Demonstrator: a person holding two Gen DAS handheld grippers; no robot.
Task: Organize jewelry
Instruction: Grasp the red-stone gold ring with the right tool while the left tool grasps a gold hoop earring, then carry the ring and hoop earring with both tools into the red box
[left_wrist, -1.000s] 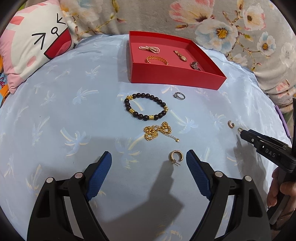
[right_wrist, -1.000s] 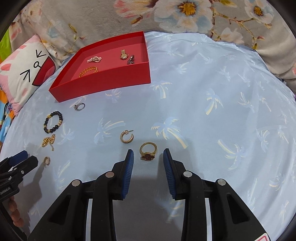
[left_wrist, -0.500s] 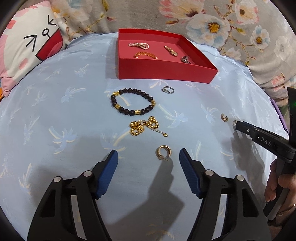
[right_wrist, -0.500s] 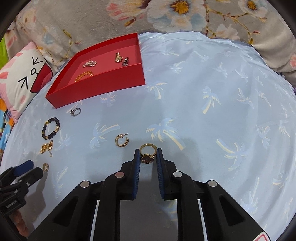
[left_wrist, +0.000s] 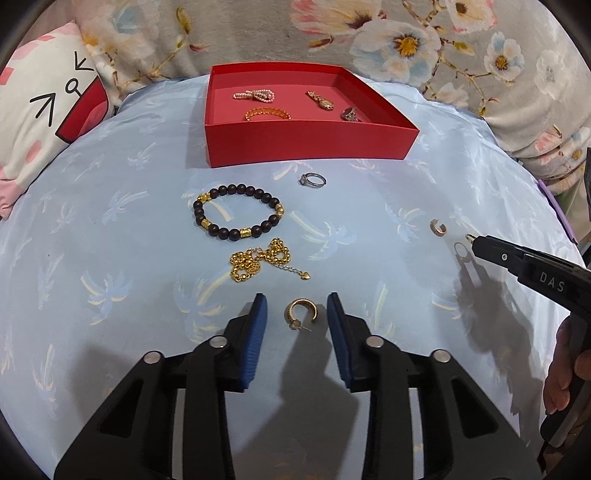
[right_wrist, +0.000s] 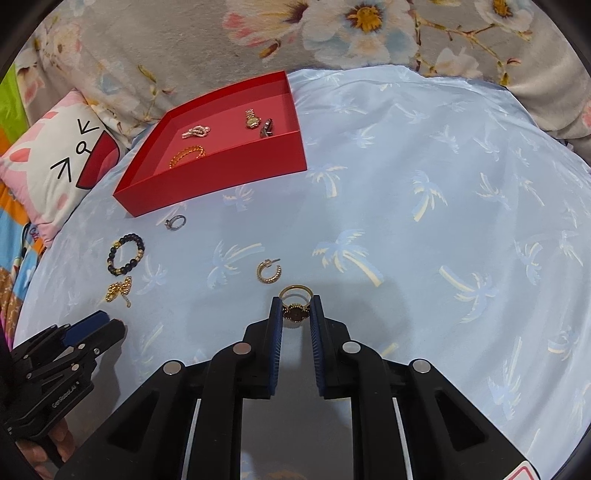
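Gold and feather-light, the hoop earring (left_wrist: 300, 312) lies on slippery blue satin (left_wrist: 110, 295) between the left gripper (left_wrist: 297, 306)'s closing but not yet touching pads, best pinched across its stiff curve, while the right gripper (right_wrist: 296, 309) stays clamped on the dark-stoned ring (right_wrist: 295, 303).

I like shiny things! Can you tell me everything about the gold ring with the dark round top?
The gold ring with the dark round top has a thin, polished band and a flat dark disc edged with tiny gold beads. It stands upright over the pale blue palm-print cloth, pinched between the right gripper's blue ribbed pads.
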